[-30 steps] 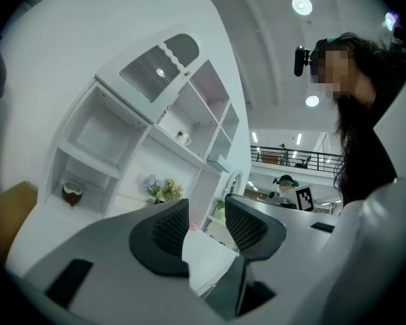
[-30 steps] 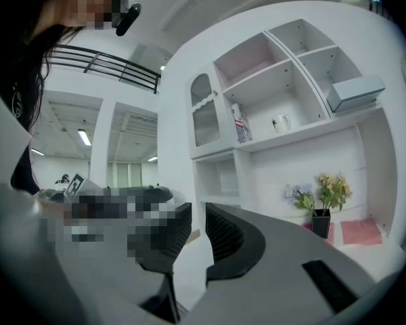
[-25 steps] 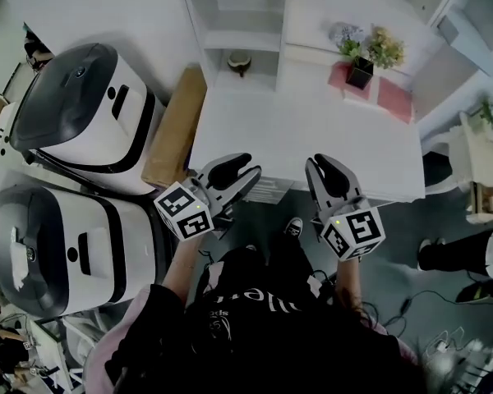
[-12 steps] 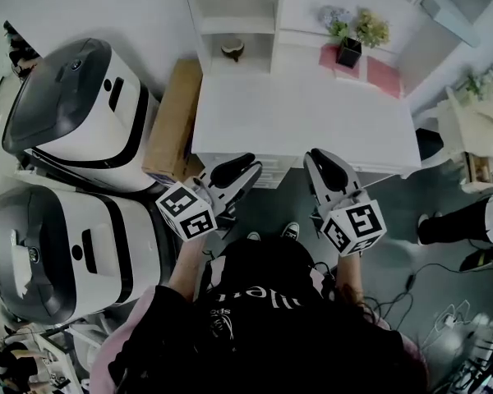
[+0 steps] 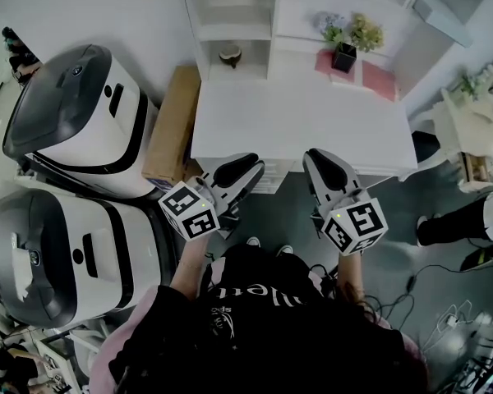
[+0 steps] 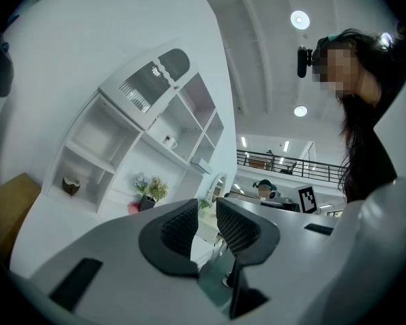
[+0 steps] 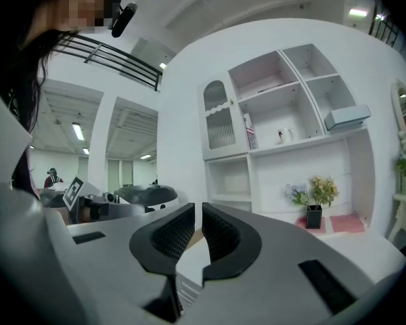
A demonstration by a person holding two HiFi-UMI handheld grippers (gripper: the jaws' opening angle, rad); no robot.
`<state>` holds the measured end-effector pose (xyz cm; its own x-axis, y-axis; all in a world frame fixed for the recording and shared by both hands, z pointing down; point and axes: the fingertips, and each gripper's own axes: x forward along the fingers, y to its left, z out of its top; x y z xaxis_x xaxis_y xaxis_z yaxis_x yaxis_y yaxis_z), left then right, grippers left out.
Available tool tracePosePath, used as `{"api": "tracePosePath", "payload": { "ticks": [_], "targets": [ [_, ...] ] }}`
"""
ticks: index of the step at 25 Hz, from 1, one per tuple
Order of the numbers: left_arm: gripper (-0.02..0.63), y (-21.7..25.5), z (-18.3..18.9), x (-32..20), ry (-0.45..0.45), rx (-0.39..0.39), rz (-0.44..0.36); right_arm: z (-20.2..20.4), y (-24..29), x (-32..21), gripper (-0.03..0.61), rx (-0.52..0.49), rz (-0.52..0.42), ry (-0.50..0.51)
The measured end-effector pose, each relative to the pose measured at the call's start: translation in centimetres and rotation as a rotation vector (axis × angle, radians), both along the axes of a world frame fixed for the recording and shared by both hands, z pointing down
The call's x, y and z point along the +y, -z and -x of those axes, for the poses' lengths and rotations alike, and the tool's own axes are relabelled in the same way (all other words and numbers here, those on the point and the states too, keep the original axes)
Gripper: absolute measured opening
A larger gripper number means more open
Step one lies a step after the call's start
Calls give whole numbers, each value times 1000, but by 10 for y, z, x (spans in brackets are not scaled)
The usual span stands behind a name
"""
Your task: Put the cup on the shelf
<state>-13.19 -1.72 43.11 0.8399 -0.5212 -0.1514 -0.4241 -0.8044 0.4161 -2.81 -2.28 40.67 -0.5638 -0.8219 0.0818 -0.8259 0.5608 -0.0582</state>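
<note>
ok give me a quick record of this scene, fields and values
left gripper: shut, nothing between the jaws
right gripper: shut, nothing between the jaws
table: white, ahead of both grippers
shelf: white, at the table's far edge
brown cup: in the shelf's bottom left compartment
white mug: on a higher board
flowers: in a black pot, pink mat beside it

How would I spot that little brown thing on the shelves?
Find the white shelf unit at the white table's far edge. In its lowest left cubby sits a small brown cup, alone there; the potted flowers stand outside, to its right.
</note>
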Motion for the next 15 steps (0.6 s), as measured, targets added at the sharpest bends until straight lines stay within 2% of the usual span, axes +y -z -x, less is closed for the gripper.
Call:
{"api": "tracePosePath", "payload": {
  "ticks": [8, 15],
  "targets": [
    [97, 0, -11, -1, -26, -16, 6, -6, 1, 3, 66, -8, -5, 3],
    [95, -4, 2, -7, 31, -25, 19, -17, -1, 8, 66, -14, 0, -20]
  ]
}}
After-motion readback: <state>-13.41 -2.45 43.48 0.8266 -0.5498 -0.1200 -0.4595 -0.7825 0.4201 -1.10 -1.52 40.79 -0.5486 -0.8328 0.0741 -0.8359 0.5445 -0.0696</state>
